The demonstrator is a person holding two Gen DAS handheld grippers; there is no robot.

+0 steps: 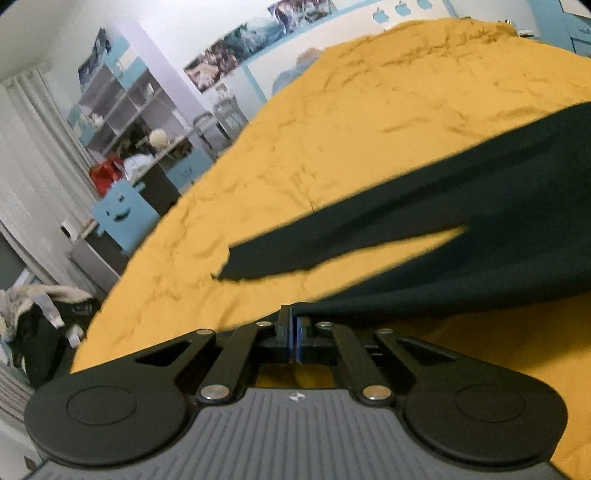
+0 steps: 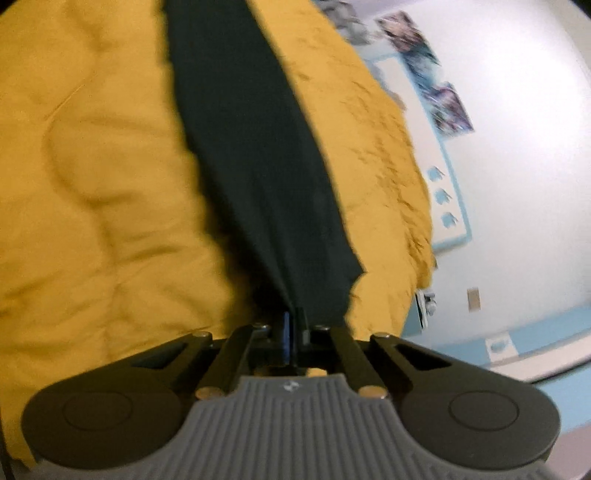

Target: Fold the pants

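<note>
Two grippers hold dark pants point(image 1: 461, 206) over a yellow bedspread point(image 1: 332, 122). From the left wrist view, past shelves point(image 1: 125, 107) and a blue smiley cutout point(image 1: 118, 210), the left gripper point(image 1: 294, 325) is pinched tight on a fabric edge, one leg stretching away across the bed. At right, the right gripper point(image 2: 294, 321) is likewise clamped on cloth, the pants point(image 2: 251, 147) pulled taut ahead of it. The step appears to be lifting one edge for a fold; next, both hands likely carry it across evenly. No legible writing; only apple-shaped wall stickers point(image 1: 400, 9) show.
</note>
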